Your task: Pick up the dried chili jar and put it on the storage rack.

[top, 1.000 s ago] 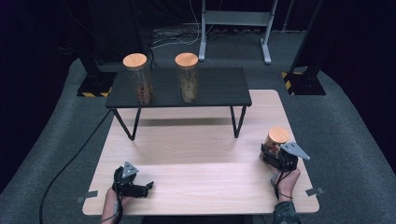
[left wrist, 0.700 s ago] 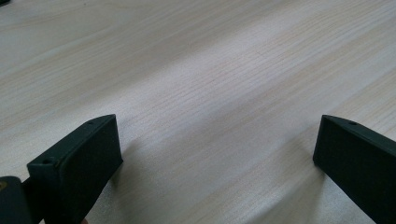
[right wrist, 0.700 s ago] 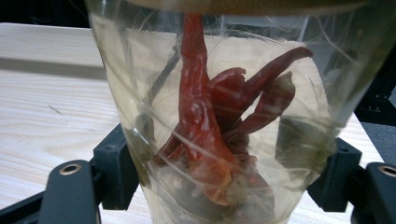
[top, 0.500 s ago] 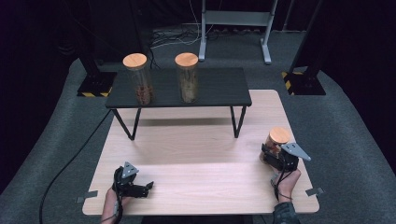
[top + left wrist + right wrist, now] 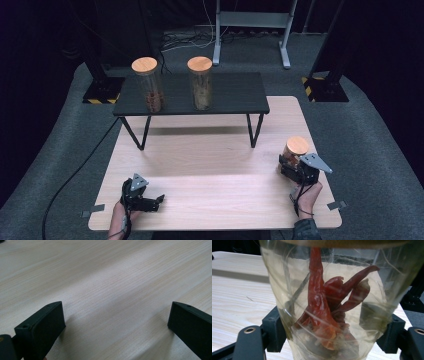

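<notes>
Pale wooden table [image 5: 210, 165] on grey carpet [image 5: 380, 150], dark room around. Right gripper [image 5: 295, 167] clamped on chilli jar [image 5: 296, 150]; left gripper [image 5: 150, 202] spread wide over bare wood.

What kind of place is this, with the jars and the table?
Probably a recording studio or lab set-up, not a kitchen: a bare wooden table stands on grey carpet against black surroundings, with metal stand legs and cables behind. The chilli jar looks like a prop.

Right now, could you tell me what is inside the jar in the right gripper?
Dried red chillies show through the jar; its lid is on. The bottom of the jar is out of frame.
</notes>
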### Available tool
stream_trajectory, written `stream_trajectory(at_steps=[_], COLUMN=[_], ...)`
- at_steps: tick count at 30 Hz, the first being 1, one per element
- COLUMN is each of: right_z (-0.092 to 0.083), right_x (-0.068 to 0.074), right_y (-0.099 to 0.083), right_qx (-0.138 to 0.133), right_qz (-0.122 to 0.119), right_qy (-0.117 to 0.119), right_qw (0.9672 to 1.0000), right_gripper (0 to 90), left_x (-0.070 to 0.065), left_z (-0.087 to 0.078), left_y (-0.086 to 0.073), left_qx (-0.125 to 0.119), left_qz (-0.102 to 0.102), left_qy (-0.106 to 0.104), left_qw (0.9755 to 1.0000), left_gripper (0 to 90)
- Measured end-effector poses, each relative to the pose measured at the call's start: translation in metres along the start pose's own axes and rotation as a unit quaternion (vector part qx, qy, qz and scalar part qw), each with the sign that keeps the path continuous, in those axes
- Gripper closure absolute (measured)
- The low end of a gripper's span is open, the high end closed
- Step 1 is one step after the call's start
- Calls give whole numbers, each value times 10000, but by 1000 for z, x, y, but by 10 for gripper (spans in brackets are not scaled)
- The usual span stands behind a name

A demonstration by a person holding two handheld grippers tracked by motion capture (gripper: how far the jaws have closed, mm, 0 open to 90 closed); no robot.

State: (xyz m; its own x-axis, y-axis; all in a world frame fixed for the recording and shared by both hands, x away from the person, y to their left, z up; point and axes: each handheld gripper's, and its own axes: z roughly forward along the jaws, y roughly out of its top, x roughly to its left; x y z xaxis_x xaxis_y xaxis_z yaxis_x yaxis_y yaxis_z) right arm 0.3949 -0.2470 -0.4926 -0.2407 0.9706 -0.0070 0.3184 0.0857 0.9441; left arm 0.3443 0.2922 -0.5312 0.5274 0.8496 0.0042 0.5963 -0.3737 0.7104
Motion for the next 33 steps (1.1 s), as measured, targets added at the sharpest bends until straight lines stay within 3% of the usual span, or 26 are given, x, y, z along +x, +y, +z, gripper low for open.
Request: stream_trajectory(at_steps=[21, 33], right_z=[3, 3], right_x=[15, 22], right_y=[11, 13], right_qx=[79, 89], right_qz=[-134, -165], right_qy=[486, 665], right_qw=[9987, 9976], right_gripper=[245, 245], left_x=[0, 0], left_z=[1, 2], left_y=[1, 2], left_qx=[8, 27], left_qz=[16, -125], left_qy=[8, 117], left_qw=[10000, 9999], left_gripper=[0, 0])
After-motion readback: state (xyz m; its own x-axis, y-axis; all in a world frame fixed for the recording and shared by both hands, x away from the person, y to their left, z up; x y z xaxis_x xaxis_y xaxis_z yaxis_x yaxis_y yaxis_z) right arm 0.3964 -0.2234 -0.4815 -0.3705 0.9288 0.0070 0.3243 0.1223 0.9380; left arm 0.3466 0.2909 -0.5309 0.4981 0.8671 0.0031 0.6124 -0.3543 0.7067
